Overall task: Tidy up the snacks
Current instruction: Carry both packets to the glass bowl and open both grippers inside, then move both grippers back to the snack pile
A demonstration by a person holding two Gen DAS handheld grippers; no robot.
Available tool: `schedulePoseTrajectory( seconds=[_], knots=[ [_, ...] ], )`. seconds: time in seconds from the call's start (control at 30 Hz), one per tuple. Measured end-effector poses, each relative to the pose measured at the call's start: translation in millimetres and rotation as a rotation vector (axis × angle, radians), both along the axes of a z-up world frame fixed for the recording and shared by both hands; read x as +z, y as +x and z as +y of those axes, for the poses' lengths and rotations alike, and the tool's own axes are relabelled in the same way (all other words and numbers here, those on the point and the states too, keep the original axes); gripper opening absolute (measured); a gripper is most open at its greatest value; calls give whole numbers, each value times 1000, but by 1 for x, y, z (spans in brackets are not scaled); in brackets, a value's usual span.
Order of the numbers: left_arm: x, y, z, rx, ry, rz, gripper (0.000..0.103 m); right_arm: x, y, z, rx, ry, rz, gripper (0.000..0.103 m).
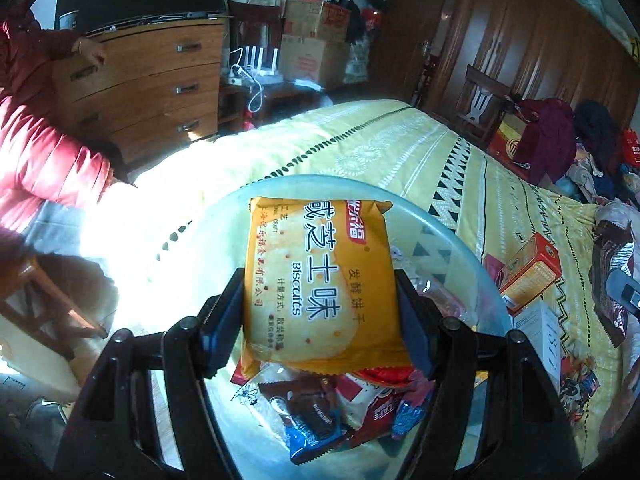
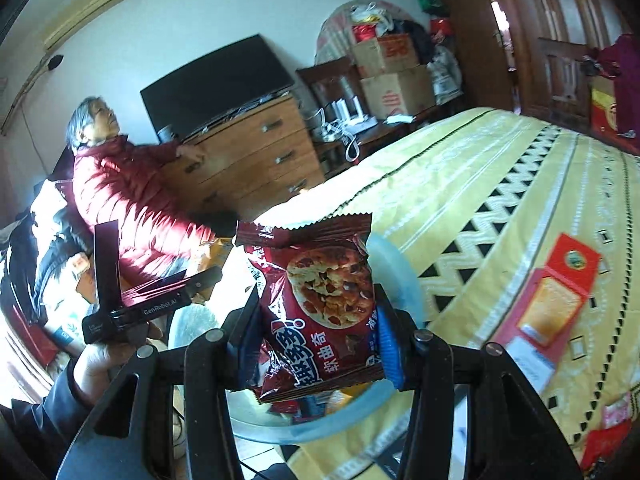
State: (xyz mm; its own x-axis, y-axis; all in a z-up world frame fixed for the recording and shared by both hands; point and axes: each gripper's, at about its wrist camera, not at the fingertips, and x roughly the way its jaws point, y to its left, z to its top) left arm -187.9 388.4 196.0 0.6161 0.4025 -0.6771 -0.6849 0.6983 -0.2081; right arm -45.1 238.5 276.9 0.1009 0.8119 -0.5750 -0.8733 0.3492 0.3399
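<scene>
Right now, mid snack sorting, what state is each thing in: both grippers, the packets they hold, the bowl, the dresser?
Left gripper: shut on the yellow biscuit packet.
Yellow biscuit packet: sealed, held above the bowl.
Right gripper: shut on the red cookie packet.
Red cookie packet: sealed, lifted upright.
Clear bowl: on the bed, already holding several snacks.
Orange box: lying on the bedspread, outside the bowl.
Dresser drawers: look closed.
</scene>
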Motion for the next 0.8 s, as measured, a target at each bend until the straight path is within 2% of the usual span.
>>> schedulePoseTrajectory(
  seconds=[0.2,0.43,0.57,0.63,0.73,0.8],
  knots=[
    [-10,-10,8,7,-23,25,70,-30,-19,35,61,-46,33,53],
    [-13,-15,17,4,-32,28,70,-43,-27,51,92,-79,53,53],
    [-13,-17,20,15,-24,34,71,-49,-28,54,98,-91,73,59],
    [-14,-19,22,23,-23,32,75,-53,-28,54,93,-97,77,65],
    [-12,-21,23,46,-8,30,84,-53,-26,50,81,-90,91,65],
    [-11,-23,23,56,4,28,85,-51,-26,43,68,-78,95,66]
  ],
)
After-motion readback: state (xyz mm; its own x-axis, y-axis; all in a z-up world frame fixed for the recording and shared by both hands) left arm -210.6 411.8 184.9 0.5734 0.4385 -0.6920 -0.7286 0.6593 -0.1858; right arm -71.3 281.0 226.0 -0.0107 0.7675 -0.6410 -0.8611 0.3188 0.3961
